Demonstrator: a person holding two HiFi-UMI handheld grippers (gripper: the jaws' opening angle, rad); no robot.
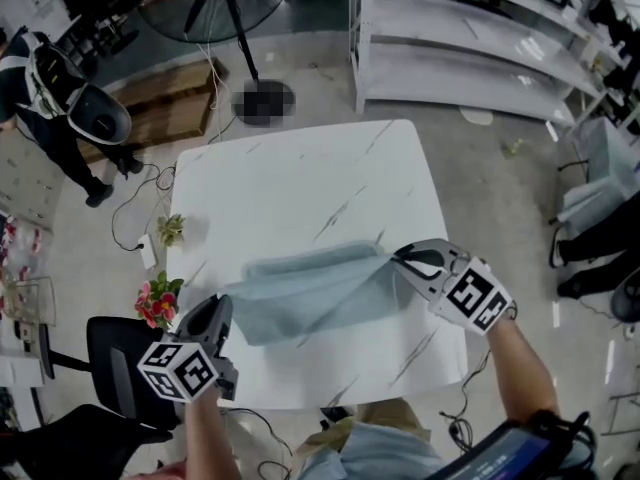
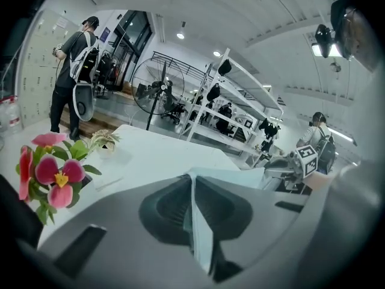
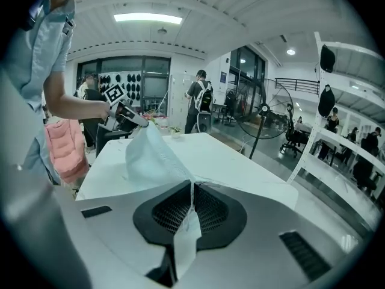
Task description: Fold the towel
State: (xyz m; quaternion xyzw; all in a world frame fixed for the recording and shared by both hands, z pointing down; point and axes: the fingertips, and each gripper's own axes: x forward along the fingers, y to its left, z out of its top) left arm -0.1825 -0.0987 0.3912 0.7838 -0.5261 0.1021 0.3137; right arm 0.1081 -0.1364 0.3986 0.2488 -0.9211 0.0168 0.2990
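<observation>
White and veined like marble, the surface (image 1: 300,178) fills the middle of the head view, with white shelving (image 1: 470,38) at 1 o'clock of it, a standing fan (image 1: 235,18) at 11 o'clock and a person in dark clothes (image 1: 50,98) off at 10 o'clock. Over the half of the surface nearest the wearer is the towel (image 1: 310,288), pale blue-grey, stretched between the two grippers in a doubled band that sags in the middle; whether its lowest fold touches the surface cannot be told. The left gripper (image 1: 222,306) sits at 8 o'clock of the towel, near the surface's left edge, its jaws pressed together on one end of the cloth: in the left gripper view a thin edge of fabric runs straight down the seam between the dark pads. The right gripper (image 1: 398,258) sits at 3 o'clock of the towel, over the right part of the surface, likewise pinching the cloth; in the right gripper view the fabric comes out between the ribbed pads and rises away toward the other gripper at 10 o'clock. Pink and red flowers (image 1: 155,303) stand at the left edge, at 9 o'clock of the left gripper, and a small potted plant (image 1: 170,230) sits at 11 o'clock of it. A black chair (image 1: 115,368) stands at 7 o'clock of the surface
</observation>
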